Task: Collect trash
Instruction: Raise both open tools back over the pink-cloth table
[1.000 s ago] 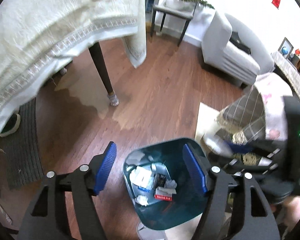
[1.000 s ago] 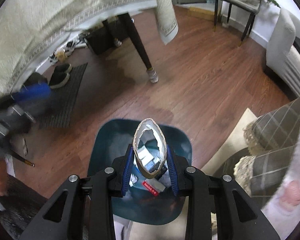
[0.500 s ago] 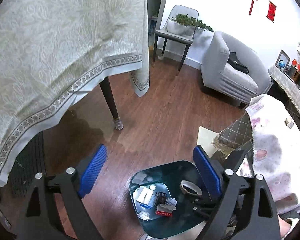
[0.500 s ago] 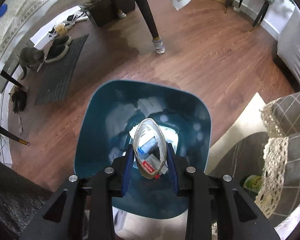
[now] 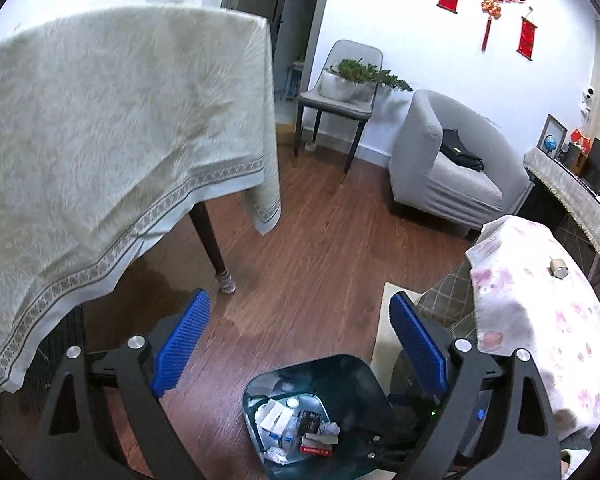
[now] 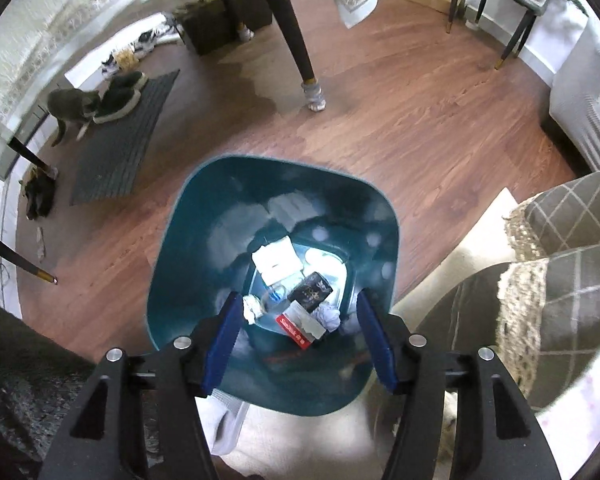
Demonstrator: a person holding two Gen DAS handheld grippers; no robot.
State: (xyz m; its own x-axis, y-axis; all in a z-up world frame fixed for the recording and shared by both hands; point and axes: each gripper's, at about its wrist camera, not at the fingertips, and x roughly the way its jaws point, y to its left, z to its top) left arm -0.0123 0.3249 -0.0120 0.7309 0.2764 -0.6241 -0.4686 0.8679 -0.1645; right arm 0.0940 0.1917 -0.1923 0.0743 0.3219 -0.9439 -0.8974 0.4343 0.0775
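A dark teal trash bin (image 6: 180,248) stands on the wood floor and holds white paper, crumpled tissues, a black box and a red-and-white package (image 6: 296,330). My right gripper (image 6: 298,338) is open and empty, right above the bin's mouth. The tape roll it held is not visible. My left gripper (image 5: 300,344) is open and empty, higher up, with the bin (image 5: 340,368) below it. A small tape roll (image 5: 558,268) lies on the pink floral cloth at the right.
A table with a pale tablecloth (image 5: 120,128) fills the left; its leg (image 6: 296,40) stands beyond the bin. A grey cat (image 6: 70,106) is by a doormat. A grey armchair (image 5: 444,172), a chair with a plant (image 5: 340,96) and plaid cushions (image 6: 560,240) are around.
My right gripper opened and let go of the tape roll over the bin. My left gripper rose and tilted up, so more of the room shows.
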